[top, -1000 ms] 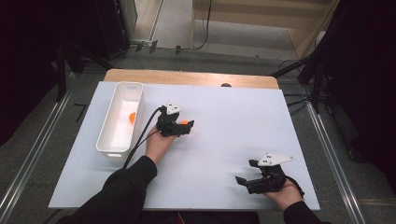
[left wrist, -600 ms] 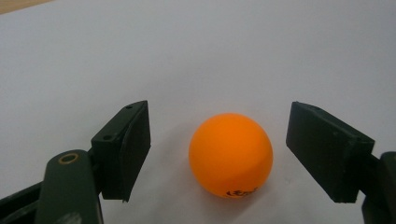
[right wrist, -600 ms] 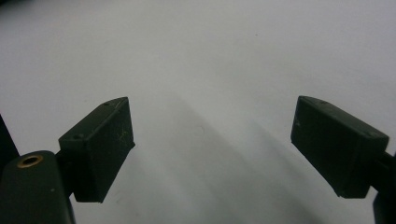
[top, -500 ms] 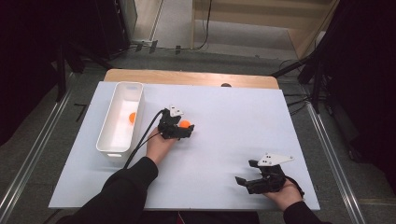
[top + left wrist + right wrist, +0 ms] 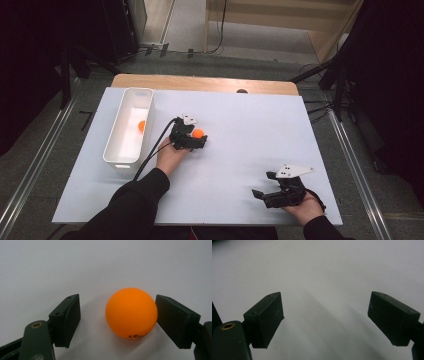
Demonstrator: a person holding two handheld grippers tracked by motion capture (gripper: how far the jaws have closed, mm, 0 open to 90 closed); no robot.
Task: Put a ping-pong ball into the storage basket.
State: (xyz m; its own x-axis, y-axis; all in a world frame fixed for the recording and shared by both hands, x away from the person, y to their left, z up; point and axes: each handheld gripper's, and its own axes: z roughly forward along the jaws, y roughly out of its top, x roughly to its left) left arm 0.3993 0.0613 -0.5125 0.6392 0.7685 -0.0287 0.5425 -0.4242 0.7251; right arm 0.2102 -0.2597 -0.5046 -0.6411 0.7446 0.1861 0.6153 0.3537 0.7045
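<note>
- From above, the white table (image 5: 225, 200) carries a long white bin (image 5: 116, 150) near its left side, and a second orange ball (image 5: 141, 126) lies inside that bin.
- The same high view places the left gripper (image 5: 200, 139) just right of the bin, near the middle of the table, with an orange ball (image 5: 199, 133) at its tip and a black cable trailing back past the person's hand.
- The left gripper view, up close, gives what the high view cannot: the orange ball (image 5: 131, 313) sits on the white surface between the two black pads, and dark printing shows low on it.
- In that close view the right-hand pad (image 5: 175, 320) is against the ball's side, or very nearly so, while the left-hand pad (image 5: 67, 320) stands clear of it with bare table between.
- So the left gripper's jaws are part-way apart around the ball and not squeezing it; they have just been opening a little.
- The right gripper (image 5: 261, 187) sits well apart at the near right of the table, held in the person's other hand.
- The right gripper view shows its jaws spread wide, with bare white surface between its pads (image 5: 265, 317).
</note>
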